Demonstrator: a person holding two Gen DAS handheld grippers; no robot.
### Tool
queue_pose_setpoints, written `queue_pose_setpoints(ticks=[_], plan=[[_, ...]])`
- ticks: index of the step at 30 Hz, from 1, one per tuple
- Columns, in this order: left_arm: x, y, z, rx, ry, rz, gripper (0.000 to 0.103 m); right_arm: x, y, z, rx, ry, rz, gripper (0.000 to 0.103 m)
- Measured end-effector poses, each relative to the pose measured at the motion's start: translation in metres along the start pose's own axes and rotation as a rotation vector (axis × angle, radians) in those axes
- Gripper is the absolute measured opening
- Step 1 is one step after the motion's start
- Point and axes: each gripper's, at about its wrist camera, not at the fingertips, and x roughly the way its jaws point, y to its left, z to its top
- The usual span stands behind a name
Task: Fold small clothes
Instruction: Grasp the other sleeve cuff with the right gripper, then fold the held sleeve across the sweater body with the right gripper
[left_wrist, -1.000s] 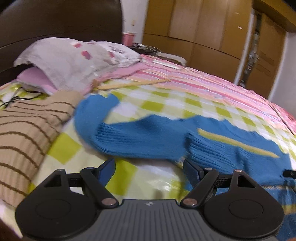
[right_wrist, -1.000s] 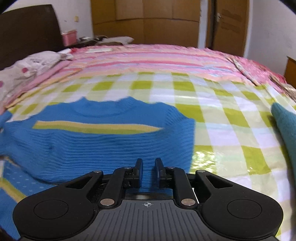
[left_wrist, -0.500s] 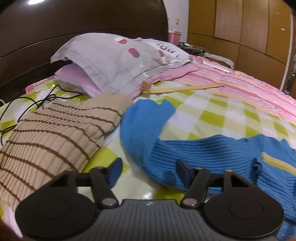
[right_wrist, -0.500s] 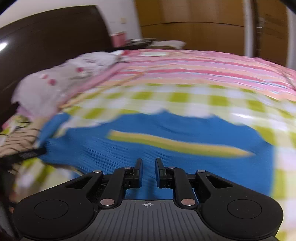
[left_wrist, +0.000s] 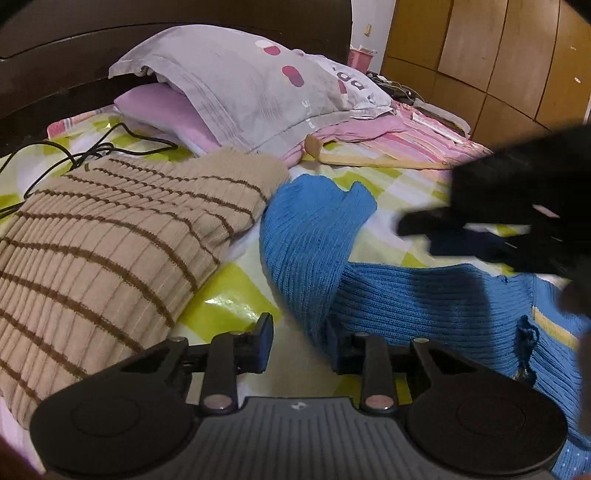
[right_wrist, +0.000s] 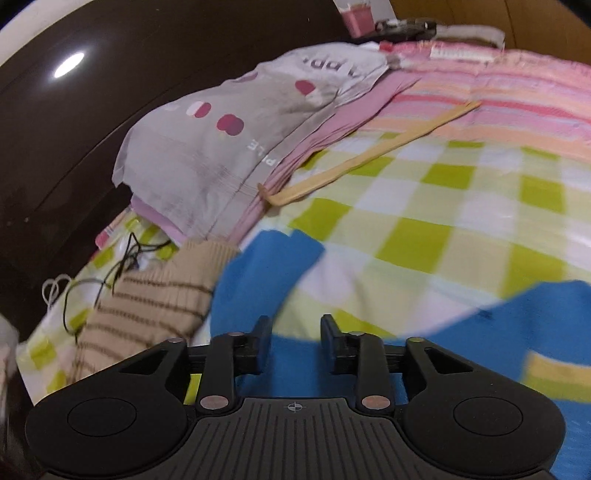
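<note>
Here the blue sweater lies spread on the bed, over its green-and-white checked cover, one sleeve bent up toward the headboard end. A yellow stripe crosses the sweater body. Left gripper low over the bed, fingers apart, nothing between them; the sleeve's lower edge runs just ahead of the right-hand finger, contact unclear. Right gripper over the sweater, fingers apart, empty; in the left wrist view it shows as a blurred dark shape above the sweater. Beige brown-striped sweater folded beside the blue sleeve, touching or nearly so near its top corner. Grey pillow with pink spots sits on a lilac one against the dark headboard. Wooden hanger lies on the cover near the pillows. Black cable trails at the headboard edge of the bed. Pink striped blanket covers the far part.
</note>
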Motion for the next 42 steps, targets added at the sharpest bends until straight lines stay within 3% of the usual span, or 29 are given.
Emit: queue_pose_setpoints(ticks=[7,18,23,26,33,36,42], plan=[[0.0,0.003,0.001,-0.01,0.018,-0.021,0.035,0.054,0.005,0.021,0.077,0.059,0.032,0.034],[0.0,0.001,0.0,0.002,0.019,-0.028,0.032,0.073,0.006,0.017,0.119,0.079,0.061,0.034],[0.0,0.0,-0.001,0.01,0.016,-0.026,0.032,0.069,0.002,0.016,0.149,0.079,0.087,0.014],[-0.001,0.0,-0.001,0.013,0.013,-0.026,0.032,0.069,0.002,0.016,0.164,0.06,0.093,0.008],[-0.005,0.0,0.002,-0.013,-0.005,-0.058,0.035,0.037,0.003,0.021,0.164,-0.027,0.101,0.007],[-0.008,-0.005,0.001,0.012,-0.026,-0.057,0.042,0.013,-0.003,0.024,0.171,-0.069,0.103,0.007],[-0.009,-0.019,-0.002,0.069,-0.051,-0.092,0.046,-0.04,-0.024,0.026,0.197,-0.146,0.087,0.007]])
